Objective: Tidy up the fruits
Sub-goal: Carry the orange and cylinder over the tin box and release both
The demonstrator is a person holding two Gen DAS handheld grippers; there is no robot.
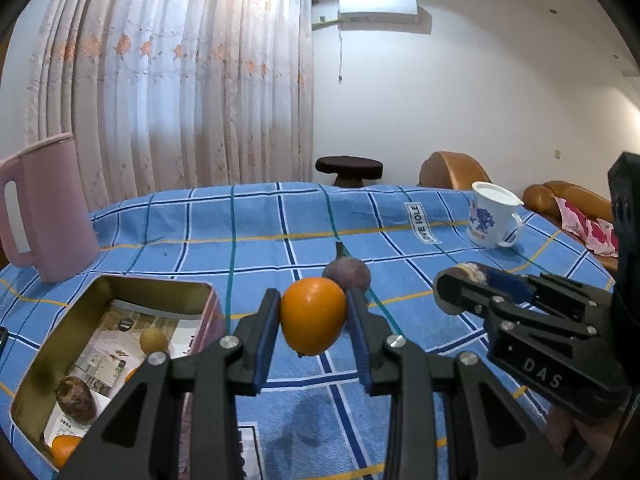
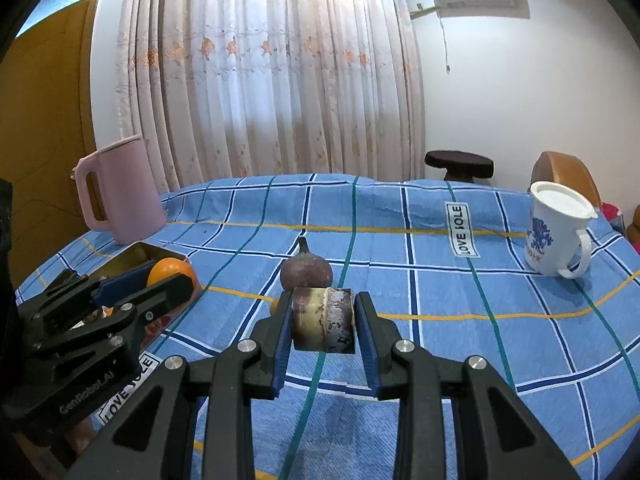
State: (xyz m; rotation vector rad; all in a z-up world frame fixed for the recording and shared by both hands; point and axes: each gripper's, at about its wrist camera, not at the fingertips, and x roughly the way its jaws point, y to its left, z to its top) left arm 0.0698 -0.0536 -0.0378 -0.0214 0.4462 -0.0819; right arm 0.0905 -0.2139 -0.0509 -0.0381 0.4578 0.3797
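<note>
My left gripper (image 1: pixel 313 320) is shut on an orange fruit (image 1: pixel 313 314) and holds it above the blue checked cloth, just right of the open gold tin (image 1: pixel 36 364). The tin holds a dark wrinkled fruit (image 1: pixel 76 400), a small brown fruit (image 1: pixel 154 340) and an orange one (image 1: pixel 64 448). My right gripper (image 2: pixel 322 320) is shut on a flat brown and purple fruit piece (image 2: pixel 322 320); it also shows in the left wrist view (image 1: pixel 464 284). A purple fruit with a stem (image 2: pixel 306 270) lies on the cloth behind both grippers.
A pink jug (image 1: pixel 48 208) stands at the back left beside the tin. A white lidded mug (image 2: pixel 556 228) stands at the back right. A dark stool (image 1: pixel 348 168) and brown sofa (image 1: pixel 456 170) are beyond the table's far edge.
</note>
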